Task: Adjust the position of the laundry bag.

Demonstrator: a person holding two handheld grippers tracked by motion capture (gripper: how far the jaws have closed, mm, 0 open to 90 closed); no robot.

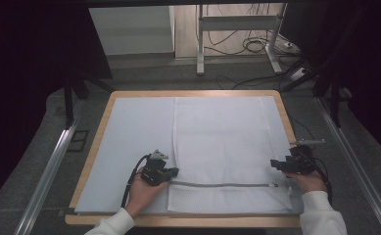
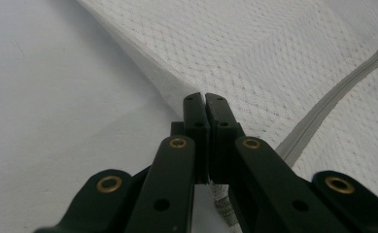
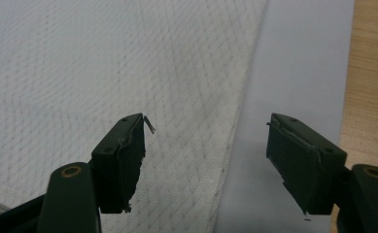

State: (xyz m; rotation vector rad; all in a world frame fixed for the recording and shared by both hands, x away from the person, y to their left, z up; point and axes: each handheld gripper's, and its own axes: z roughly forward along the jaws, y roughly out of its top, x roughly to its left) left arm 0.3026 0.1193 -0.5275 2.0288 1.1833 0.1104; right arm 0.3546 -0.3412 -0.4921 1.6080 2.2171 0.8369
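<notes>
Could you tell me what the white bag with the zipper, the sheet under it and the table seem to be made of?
The bag looks like white woven mesh fabric, matte: a fine net pattern shows in both gripper views. Its zipper has a grey tape, probably textile. The sheet seems a smooth pale blue-grey mat, cloth or plastic; I cannot tell which. The table looks like light wood or wood laminate: grain shows at its edge.

One white mesh bag with one grey zipper, one pale mat, two claws.
</notes>
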